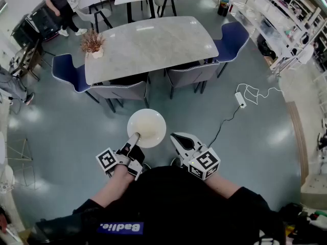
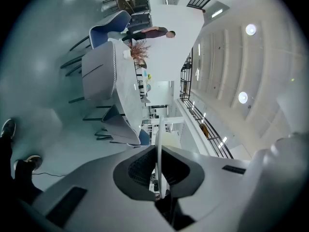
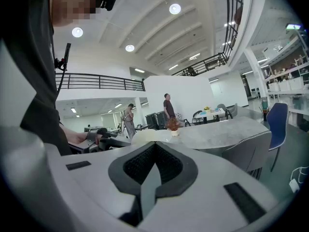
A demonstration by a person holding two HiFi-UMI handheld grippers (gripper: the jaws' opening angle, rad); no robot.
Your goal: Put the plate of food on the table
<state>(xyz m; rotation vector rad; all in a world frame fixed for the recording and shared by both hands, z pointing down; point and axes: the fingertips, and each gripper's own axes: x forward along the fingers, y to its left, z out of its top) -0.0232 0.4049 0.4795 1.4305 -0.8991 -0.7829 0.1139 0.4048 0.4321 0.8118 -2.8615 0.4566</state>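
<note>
A white plate (image 1: 146,128) with pale food hangs over the floor in front of me in the head view. My left gripper (image 1: 136,136) is shut on its near rim. Along that gripper's jaws, the plate (image 2: 159,146) shows edge-on, pinched between the dark pads. My right gripper (image 1: 174,136) hovers just right of the plate, jaws shut and holding nothing. Past the right gripper (image 3: 153,145) a sliver of the plate (image 3: 145,137) shows. The grey marble table (image 1: 153,45) stands ahead, beyond its chairs.
Two grey chairs (image 1: 125,92) (image 1: 191,75) are tucked in along the table's near side, with blue chairs (image 1: 69,71) (image 1: 232,39) at the ends. A dried-flower pot (image 1: 92,42) sits on the table's left end. A power strip (image 1: 240,99) with cable lies on the floor to the right. A person (image 1: 56,4) stands far left.
</note>
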